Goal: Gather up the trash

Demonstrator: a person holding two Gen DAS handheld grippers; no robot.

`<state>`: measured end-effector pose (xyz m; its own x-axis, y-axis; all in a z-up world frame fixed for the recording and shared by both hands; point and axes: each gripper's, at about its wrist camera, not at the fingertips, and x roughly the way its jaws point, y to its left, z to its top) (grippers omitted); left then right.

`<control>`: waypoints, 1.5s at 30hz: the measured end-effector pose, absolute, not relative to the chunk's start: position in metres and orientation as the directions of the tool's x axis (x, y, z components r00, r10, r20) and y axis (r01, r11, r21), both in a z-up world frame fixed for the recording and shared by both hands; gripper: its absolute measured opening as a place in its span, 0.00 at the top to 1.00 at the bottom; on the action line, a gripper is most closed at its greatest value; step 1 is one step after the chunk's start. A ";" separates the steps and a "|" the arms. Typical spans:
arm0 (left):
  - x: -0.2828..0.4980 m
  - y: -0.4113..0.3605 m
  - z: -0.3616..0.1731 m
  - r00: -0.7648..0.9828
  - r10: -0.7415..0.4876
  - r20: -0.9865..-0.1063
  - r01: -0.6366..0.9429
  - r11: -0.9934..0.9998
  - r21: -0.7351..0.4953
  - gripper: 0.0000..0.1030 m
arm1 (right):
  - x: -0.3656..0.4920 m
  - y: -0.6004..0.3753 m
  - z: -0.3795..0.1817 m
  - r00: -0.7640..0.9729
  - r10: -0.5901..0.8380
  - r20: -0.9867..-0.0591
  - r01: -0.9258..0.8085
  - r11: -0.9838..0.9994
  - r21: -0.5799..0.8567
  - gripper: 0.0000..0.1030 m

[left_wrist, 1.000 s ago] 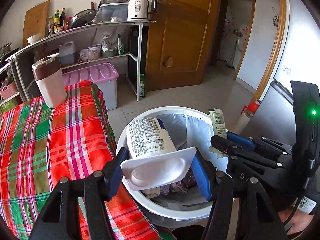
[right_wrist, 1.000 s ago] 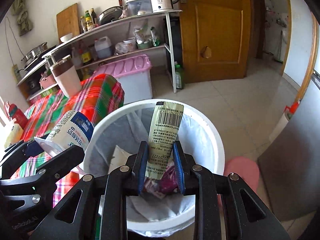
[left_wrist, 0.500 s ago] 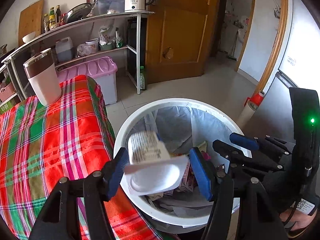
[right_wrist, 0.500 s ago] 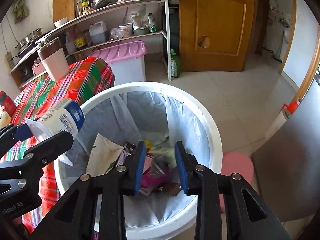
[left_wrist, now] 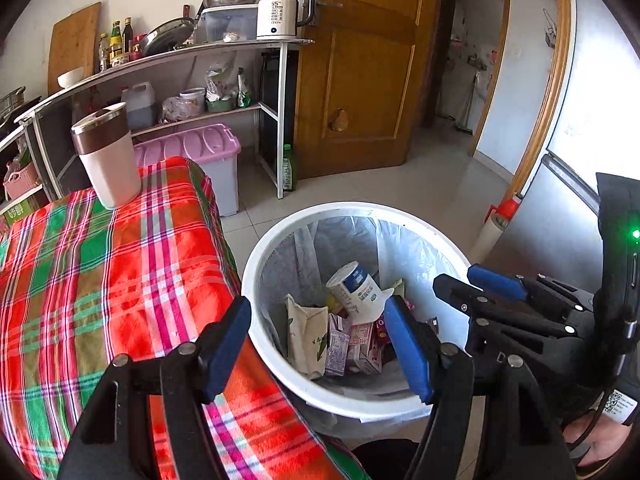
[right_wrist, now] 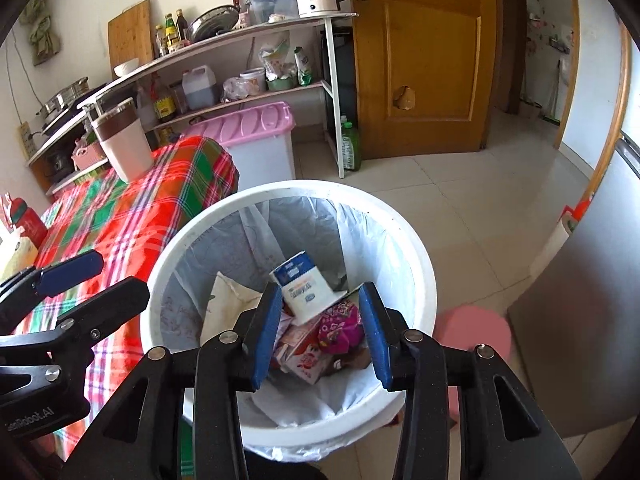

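Both items dropped since a second ago: yogurt cup [left_wrist: 357, 289] now lies in the white bin [left_wrist: 280, 364], centre frame, tilted, base toward upper left, flared rim lower right. Left tool [left_wrist: 318, 346] spread, empty; right tool [right_wrist: 320, 330] just opened, nothing between. Plaid counter [left_wrist: 100, 280] at left, tumbler [left_wrist: 107, 156] beyond.

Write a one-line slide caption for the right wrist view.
Open right gripper above a white bin holding a yogurt cup.
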<state>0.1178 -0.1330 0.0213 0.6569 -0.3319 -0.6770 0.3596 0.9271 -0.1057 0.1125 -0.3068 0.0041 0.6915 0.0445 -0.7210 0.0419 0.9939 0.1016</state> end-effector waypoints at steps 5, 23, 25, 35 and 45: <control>0.097 -0.127 0.026 0.691 -0.305 -0.655 0.342 0.937 -0.074 0.31 | 0.089 -0.300 0.014 0.724 0.053 -0.688 0.044 0.992 0.122 0.60; 0.036 -0.092 0.026 0.779 -0.201 -0.594 0.230 0.973 -0.026 0.30 | 0.019 -0.272 0.024 0.791 0.020 -0.611 0.060 0.992 0.111 0.60; 0.031 -0.088 0.024 0.784 -0.190 -0.591 0.219 0.975 -0.024 0.30 | 0.012 -0.270 0.022 0.799 0.008 -0.602 0.070 0.992 0.106 0.60; 0.019 -0.084 0.022 0.786 -0.176 -0.592 0.197 0.980 -0.031 0.30 | 0.000 -0.264 0.017 0.803 0.007 -0.597 0.077 0.990 0.115 0.60; 0.016 -0.088 0.022 0.785 -0.186 -0.591 0.208 0.978 -0.031 0.30 | -0.005 -0.268 0.021 0.809 -0.005 -0.588 0.093 0.988 0.120 0.60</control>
